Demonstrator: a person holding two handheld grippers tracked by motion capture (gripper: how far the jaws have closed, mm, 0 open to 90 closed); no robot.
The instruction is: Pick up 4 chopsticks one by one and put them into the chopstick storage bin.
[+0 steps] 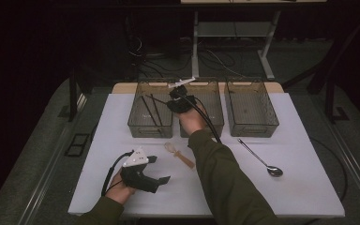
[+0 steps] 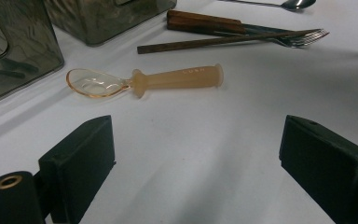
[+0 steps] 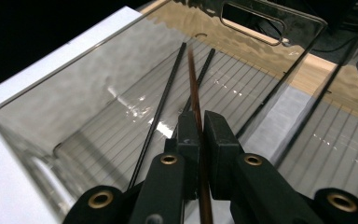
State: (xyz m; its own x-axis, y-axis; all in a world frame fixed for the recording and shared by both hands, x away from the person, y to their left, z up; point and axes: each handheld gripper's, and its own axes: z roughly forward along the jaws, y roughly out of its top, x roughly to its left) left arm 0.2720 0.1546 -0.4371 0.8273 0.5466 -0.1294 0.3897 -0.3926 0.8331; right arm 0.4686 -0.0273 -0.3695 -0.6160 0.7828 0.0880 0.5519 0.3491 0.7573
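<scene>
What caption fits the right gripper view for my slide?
Right claw shut on a brown chopstick, poised over the clear bin holding two black chopsticks.

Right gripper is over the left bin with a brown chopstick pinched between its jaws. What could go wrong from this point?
1. The right gripper pinches the brown chopstick at one narrow spot, so it could swivel or slip before release.
2. The stick points along the left bin; dropped at a slant, it might end up leaning on the wall or cross the two black chopsticks lying inside.
3. The trailing cable hangs over the middle bin and could snag its rim on withdrawal.
</scene>
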